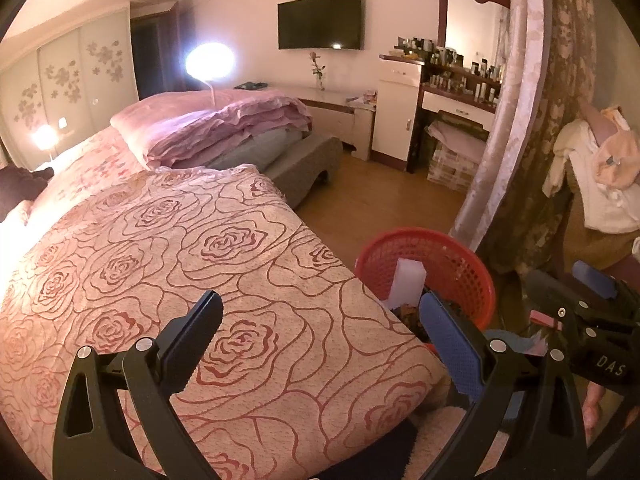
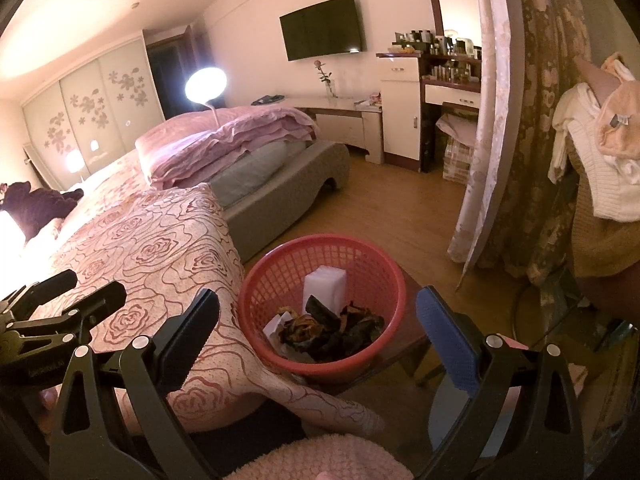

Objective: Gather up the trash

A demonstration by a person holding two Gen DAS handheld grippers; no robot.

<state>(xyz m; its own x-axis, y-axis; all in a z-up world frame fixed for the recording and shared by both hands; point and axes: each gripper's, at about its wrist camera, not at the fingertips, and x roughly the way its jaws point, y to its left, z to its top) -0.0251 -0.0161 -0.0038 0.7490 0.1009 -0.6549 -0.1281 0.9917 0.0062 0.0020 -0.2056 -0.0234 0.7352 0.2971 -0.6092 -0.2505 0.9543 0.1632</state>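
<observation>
A red mesh trash basket (image 2: 362, 258) stands on a small dark stool beside the bed. It holds a white foam block (image 2: 324, 286) and dark and orange scraps (image 2: 332, 328). My right gripper (image 2: 316, 320) is open and empty, just above and in front of the basket. My left gripper (image 1: 320, 328) is open and empty over the rose-patterned bedspread (image 1: 168, 248), with the basket (image 1: 452, 256) at its right finger. The right gripper shows at the right edge of the left wrist view (image 1: 592, 304).
Folded pink quilts (image 1: 216, 128) lie at the bed's far end. A curtain (image 2: 532, 120) hangs at the right, with clothes (image 2: 596, 140) beside it. A dresser with several bottles (image 1: 452, 68) and a wall TV (image 1: 320, 20) stand at the back. Wood floor (image 2: 400, 208) lies between.
</observation>
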